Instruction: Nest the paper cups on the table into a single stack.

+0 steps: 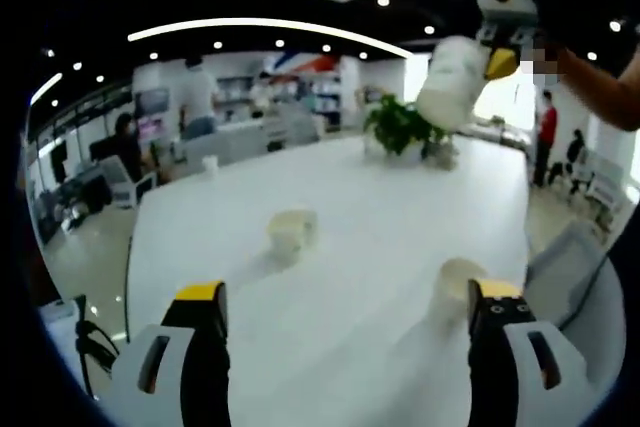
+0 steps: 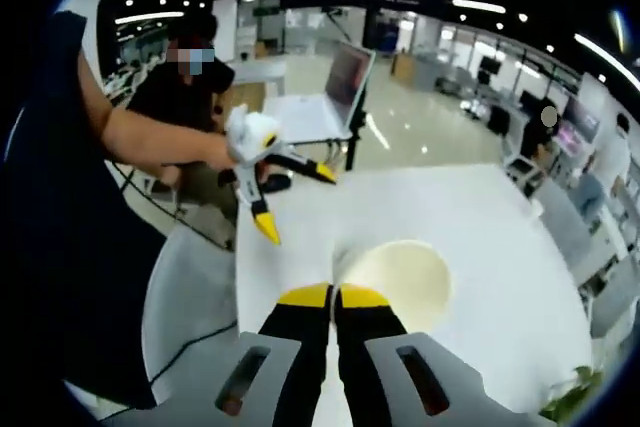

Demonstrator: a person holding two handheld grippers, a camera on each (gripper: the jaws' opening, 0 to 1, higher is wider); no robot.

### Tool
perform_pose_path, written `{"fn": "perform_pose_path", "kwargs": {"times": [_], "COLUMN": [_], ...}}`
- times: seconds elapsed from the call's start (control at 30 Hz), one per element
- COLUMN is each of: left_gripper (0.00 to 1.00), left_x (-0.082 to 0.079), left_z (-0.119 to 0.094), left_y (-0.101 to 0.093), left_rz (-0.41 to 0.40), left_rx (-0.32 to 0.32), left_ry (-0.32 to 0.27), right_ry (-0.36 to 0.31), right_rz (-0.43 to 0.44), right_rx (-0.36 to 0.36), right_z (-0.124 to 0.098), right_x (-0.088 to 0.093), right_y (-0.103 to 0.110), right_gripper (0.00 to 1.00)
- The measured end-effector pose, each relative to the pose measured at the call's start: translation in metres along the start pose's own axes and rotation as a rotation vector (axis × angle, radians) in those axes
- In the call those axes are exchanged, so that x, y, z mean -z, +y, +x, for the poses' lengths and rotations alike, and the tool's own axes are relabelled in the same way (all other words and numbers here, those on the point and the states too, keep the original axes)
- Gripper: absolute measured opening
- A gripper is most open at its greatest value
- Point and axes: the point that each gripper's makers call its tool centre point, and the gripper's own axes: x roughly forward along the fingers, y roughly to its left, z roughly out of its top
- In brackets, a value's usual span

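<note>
Two white paper cups stand on the white table (image 1: 350, 337): one (image 1: 293, 232) in the middle, another (image 1: 458, 289) just beside my left gripper's right jaw. My left gripper (image 1: 348, 292) hovers low over the table, jaws wide apart with nothing between them; it is also seen from the right gripper view (image 2: 297, 201), held in a hand. My right gripper (image 1: 498, 60) hangs high at the upper right, shut on a third paper cup (image 1: 452, 82). In its own view the right gripper (image 2: 335, 295) pinches that cup (image 2: 405, 282) by the rim, mouth facing the camera.
A potted plant (image 1: 400, 127) stands at the table's far end, with a small white cup (image 1: 210, 163) far left. A grey chair (image 1: 570, 277) sits at the right edge. A laptop (image 2: 345, 82) stands on another table. People are in the background.
</note>
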Motion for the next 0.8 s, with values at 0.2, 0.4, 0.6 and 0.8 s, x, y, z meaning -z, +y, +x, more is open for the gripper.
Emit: {"fn": "perform_pose_path", "kwargs": {"times": [0.2, 0.4, 0.6, 0.8], "left_gripper": [0.98, 0.98, 0.98, 0.98], "left_x": [0.006, 0.009, 0.019, 0.018], "left_z": [-0.003, -0.006, -0.006, -0.007], "left_y": [0.008, 0.01, 0.015, 0.017], "left_rz": [-0.02, -0.022, -0.017, -0.03], "left_rx": [-0.011, -0.017, -0.038, -0.04], "left_ry": [0.021, 0.034, 0.082, 0.07], "right_ry": [0.166, 0.302, 0.415, 0.452], "right_rz": [-0.05, -0.076, -0.113, -0.128], "right_rx": [-0.039, -0.082, -0.092, -0.087], "right_z": [0.007, 0.012, 0.012, 0.013], "right_x": [0.006, 0.013, 0.015, 0.011], "right_y": [0.007, 0.009, 0.01, 0.011], "right_gripper": [0.0, 0.0, 0.0, 0.0]}}
